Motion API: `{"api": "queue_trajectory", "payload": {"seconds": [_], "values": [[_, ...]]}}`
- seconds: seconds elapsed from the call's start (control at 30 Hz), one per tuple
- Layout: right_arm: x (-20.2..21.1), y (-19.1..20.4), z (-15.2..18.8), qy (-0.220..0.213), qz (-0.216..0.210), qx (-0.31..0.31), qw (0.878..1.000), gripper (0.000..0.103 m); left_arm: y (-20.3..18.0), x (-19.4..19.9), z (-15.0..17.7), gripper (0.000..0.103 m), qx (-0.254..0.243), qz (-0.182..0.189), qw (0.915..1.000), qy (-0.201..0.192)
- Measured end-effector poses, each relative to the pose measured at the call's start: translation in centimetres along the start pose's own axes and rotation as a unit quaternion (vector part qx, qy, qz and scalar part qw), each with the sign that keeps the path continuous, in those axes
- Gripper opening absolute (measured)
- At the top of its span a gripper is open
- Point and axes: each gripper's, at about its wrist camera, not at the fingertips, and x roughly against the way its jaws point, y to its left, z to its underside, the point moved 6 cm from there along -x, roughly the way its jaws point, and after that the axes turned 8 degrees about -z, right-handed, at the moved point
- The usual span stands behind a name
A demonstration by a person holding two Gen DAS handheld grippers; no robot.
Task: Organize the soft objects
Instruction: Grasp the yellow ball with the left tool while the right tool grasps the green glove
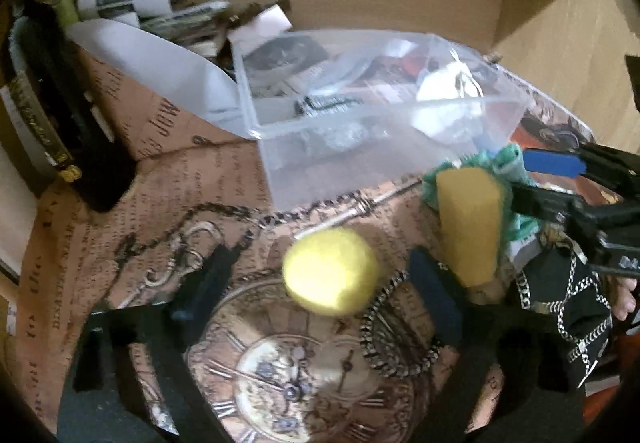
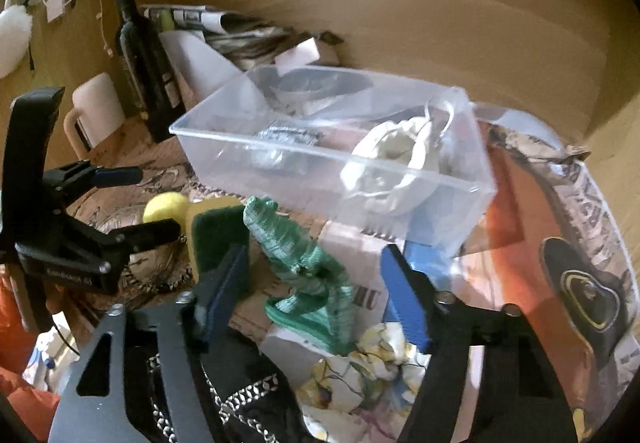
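A yellow soft ball lies on the printed cloth between my left gripper's open fingers, untouched. It also shows in the right wrist view. A yellow sponge with a green scrub side stands beside it. A green knitted cloth lies between my right gripper's open fingers. A clear plastic bin behind holds a white soft item and a grey one.
A dark bottle and a mug stand at the back left. Papers and a white sheet lie behind the bin. A black chain-print fabric and a floral cloth lie near the front. Wooden walls enclose the area.
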Motion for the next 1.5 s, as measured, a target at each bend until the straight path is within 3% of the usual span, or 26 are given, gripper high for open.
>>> {"api": "queue_trajectory", "payload": {"seconds": [0.07, 0.2, 0.27, 0.37, 1.0, 1.27, 1.5], "values": [[-0.6, 0.0, 0.1, 0.009, -0.006, -0.004, 1.0, 0.041, -0.1, -0.4, 0.2, 0.069, 0.001, 0.005, 1.0, 0.008], [-1.1, -0.3, 0.3, 0.015, -0.01, -0.008, 1.0, 0.03, 0.0, -1.2, 0.5, 0.046, 0.014, 0.019, 0.9994, 0.024], [-1.0, -0.2, 0.2, 0.013, -0.015, -0.009, 1.0, 0.018, 0.3, -1.0, 0.5, 0.046, 0.021, 0.022, 0.9993, 0.021], [-0.4, -0.2, 0.0, 0.0, -0.013, -0.008, 1.0, 0.013, 0.5, -0.3, 0.2, 0.046, 0.023, 0.018, 0.9996, 0.006], [7.2, -1.8, -5.8, -0.144, 0.04, -0.001, 0.989, 0.013, 2.6, 6.1, -7.6, 0.046, 0.042, 0.017, 0.9924, -0.114], [7.4, -2.3, -8.7, -0.173, 0.053, 0.005, 0.983, 0.013, 2.3, 4.7, -10.0, 0.046, 0.051, 0.032, 0.9925, -0.106], [4.9, -2.3, -9.8, -0.153, 0.049, 0.019, 0.987, 0.013, 1.6, 1.8, -10.9, 0.046, 0.048, 0.039, 0.9952, -0.075]]}}
